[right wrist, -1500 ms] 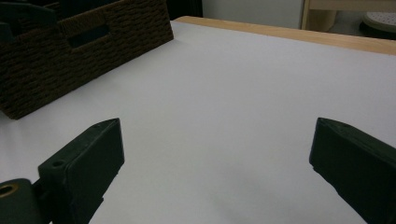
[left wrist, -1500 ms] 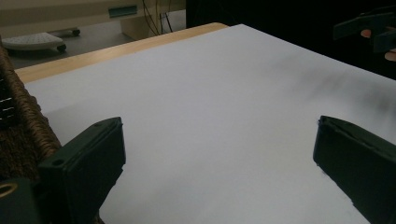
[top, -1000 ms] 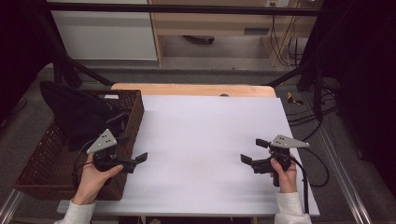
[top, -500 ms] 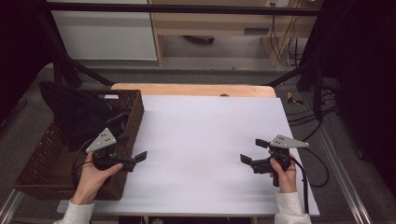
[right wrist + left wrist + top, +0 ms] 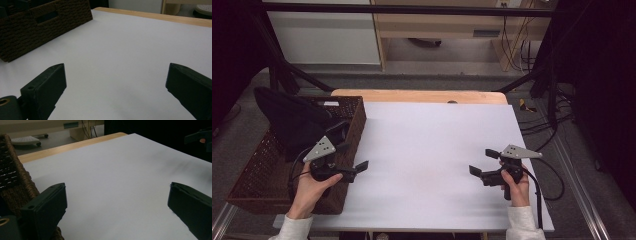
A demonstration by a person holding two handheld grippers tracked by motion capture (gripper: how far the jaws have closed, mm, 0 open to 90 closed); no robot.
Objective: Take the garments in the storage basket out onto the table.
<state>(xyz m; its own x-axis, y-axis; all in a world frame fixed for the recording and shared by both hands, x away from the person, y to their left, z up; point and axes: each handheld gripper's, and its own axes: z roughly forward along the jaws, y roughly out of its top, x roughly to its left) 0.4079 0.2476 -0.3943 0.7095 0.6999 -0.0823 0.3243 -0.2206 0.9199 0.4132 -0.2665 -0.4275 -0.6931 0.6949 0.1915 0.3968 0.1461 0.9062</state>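
Dim, soft, slightly blurred pictures; dark edges, faint shadows on the sheet (image 5: pixel 437 150)

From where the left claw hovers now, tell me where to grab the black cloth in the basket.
Grip the raised fold of the black cloth where it stands above the woven basket, coming down from above. The left claw, jaws wide open, sits just over the basket's table-side wall. The peak looks like the freest part; the rest lies sunk behind the walls, harder to pinch.

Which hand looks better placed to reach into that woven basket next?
Probably the left. The left gripper hangs at the basket's near wall, jaws open, beside the dark cloth inside. The right gripper sits across the white table.
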